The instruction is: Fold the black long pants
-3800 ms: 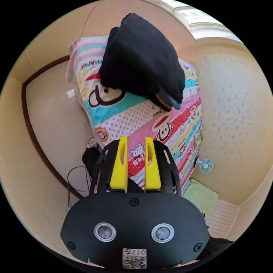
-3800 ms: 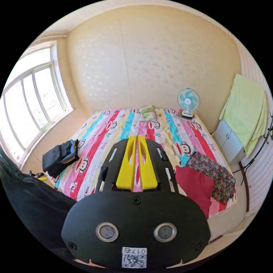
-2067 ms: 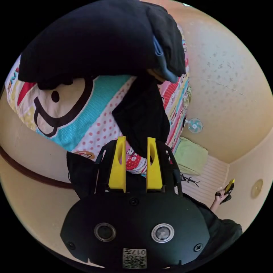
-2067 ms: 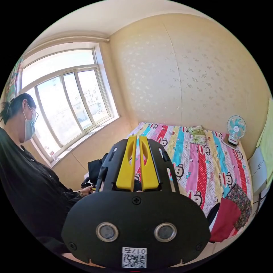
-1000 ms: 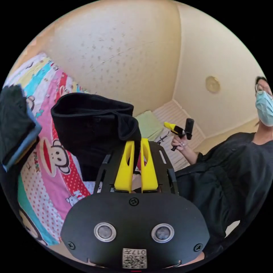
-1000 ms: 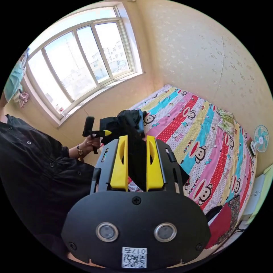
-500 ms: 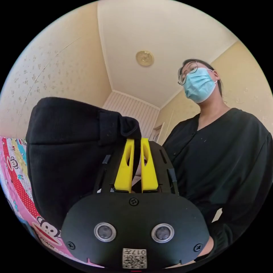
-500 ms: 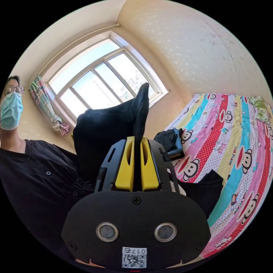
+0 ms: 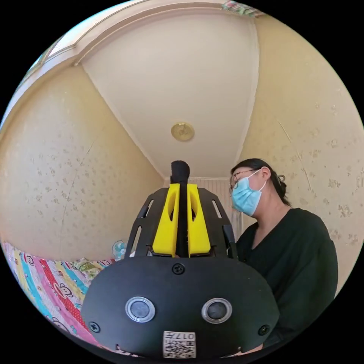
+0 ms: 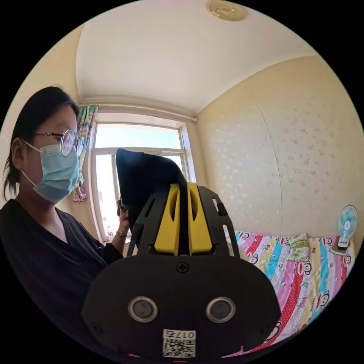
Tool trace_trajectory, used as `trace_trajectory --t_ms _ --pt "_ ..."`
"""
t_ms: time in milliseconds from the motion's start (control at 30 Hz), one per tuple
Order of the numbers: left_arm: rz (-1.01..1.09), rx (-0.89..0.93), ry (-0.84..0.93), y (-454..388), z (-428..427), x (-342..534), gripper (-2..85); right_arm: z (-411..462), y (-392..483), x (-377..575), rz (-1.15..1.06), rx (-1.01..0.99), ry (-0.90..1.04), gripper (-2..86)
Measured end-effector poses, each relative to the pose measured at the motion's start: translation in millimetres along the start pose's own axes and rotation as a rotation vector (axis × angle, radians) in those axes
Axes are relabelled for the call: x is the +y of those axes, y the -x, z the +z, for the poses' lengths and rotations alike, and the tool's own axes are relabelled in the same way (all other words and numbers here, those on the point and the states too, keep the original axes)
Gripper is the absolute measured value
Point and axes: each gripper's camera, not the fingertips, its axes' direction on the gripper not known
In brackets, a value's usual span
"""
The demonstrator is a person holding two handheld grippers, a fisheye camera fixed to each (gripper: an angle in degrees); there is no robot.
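The black long pants (image 9: 180, 172) are lifted off the bed and held up in the air. In the left gripper view my left gripper (image 9: 182, 187) is shut on a thin edge of the black cloth, which sticks out past the yellow jaws. In the right gripper view my right gripper (image 10: 183, 186) is shut on another part of the black long pants (image 10: 142, 178); the cloth spreads up and to the left in front of the window. Most of the garment hangs hidden behind the gripper bodies.
A person in a black top (image 9: 292, 250) stands close behind both grippers. The bed with a striped cartoon sheet (image 10: 303, 273) lies low in both views, with a small fan (image 10: 345, 223) at its far side. A window (image 10: 132, 144) is behind the pants.
Both grippers closed on the black pants and raised them off the bed. Both cameras tilted up toward the ceiling; the left view now sees the cloth edge-on.
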Motion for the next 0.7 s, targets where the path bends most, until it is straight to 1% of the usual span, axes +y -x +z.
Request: trace_trajectory --t_ms 67,133,200,233,300,333,367,400,433,467,500,533,567,600,633,700 --pt "-0.022 -0.017 -0.017 4 22 -16 2.2 -9 -4 -15 -0.054 -0.029 -0.029 3.8" --pt "-0.045 -0.039 -0.015 15 50 -29 2.1 -9 -11 -24 -0.068 0.022 -0.036 3.8" --pt "-0.062 -0.182 0.047 37 95 -44 2.3 -1 -27 -30 -0.032 0.102 -0.016 3.8" --pt "-0.061 -0.235 0.069 45 108 -47 2.4 10 -47 -35 0.009 0.175 0.030 3.8" --pt "-0.049 -0.427 0.188 92 171 -57 3.0 35 -92 -38 0.080 0.270 0.096 4.0" --pt "-0.054 -0.479 0.229 110 189 -58 3.2 56 -130 -38 0.112 0.334 0.143 4.2" --pt "-0.083 -0.598 0.311 151 224 -55 3.8 84 -173 -35 0.131 0.431 0.194 4.4" --pt "-0.142 -0.736 0.374 199 257 -46 4.6 98 -195 -31 0.133 0.482 0.215 4.8" --pt "-0.170 -0.809 0.395 224 270 -37 4.9 125 -238 -20 0.145 0.588 0.254 5.5" --pt "-0.211 -0.944 0.462 269 290 -16 5.6 147 -280 -1 0.186 0.684 0.334 6.3" --pt "-0.294 -1.054 0.575 306 300 11 5.8 154 -299 11 0.227 0.730 0.389 6.6" --pt "-0.347 -1.097 0.626 321 301 26 5.9 158 -328 40 0.332 0.789 0.474 7.1" --pt "-0.407 -1.114 0.688 339 300 60 6.0 149 -341 71 0.381 0.768 0.473 7.5" --pt "-0.401 -1.059 0.727 347 297 95 6.1 143 -343 87 0.376 0.740 0.461 7.7" --pt "-0.386 -1.031 0.748 348 295 114 6.1 131 -345 123 0.352 0.702 0.468 7.8" --pt "-0.383 -0.995 0.905 351 282 200 6.1 112 -350 186 0.361 0.699 0.565 7.9"
